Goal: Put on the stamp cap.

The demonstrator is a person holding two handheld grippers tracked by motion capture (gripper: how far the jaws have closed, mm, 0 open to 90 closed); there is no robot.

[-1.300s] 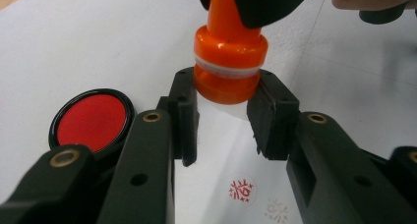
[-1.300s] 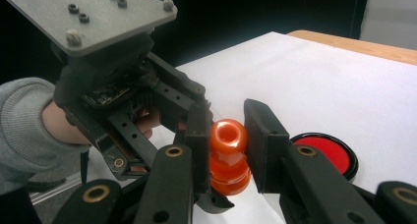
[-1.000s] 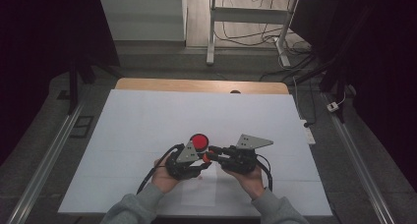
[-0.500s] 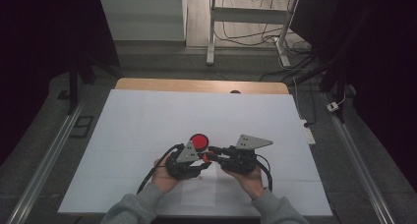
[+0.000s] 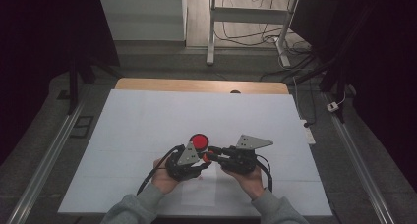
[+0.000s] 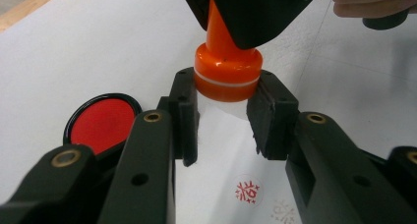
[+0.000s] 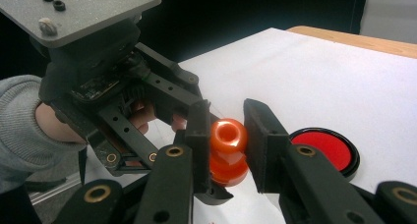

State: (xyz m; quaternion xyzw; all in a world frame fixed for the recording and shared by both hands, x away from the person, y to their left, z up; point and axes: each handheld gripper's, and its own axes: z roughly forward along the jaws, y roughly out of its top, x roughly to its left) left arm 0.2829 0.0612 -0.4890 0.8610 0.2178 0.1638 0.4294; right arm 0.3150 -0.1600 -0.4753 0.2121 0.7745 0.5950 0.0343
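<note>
stamp (image 6: 227, 71): orange, upright, pinched from two sides between both grippers; base down just above the paper
left gripper (image 6: 223, 113): clenched on the clear lower part under the stamp's orange collar, pads pressing either side; points across the table toward the right gripper
right gripper (image 7: 225, 135): clamped on the stamp's knob and neck, one pad each side; in the left gripper view, comes in from above as a black mass over the handle
paper (image 6: 216, 150): white sheet right under the left gripper, running back toward the hand
print (image 6: 247, 190): red round mark on the paper, below and behind the left gripper's pads, between the two arms; a fainter one just beside it, lower right
ink pad (image 6: 102, 124): round, black rim, red face, open; on the table just left of the left gripper, partly behind its left arm; in the right gripper view, sits right of the right-hand pad
table (image 5: 147, 121): white top under everything; both hands close together near its front edge in the high view
hands: grey sleeves, one on each gripper body
</note>
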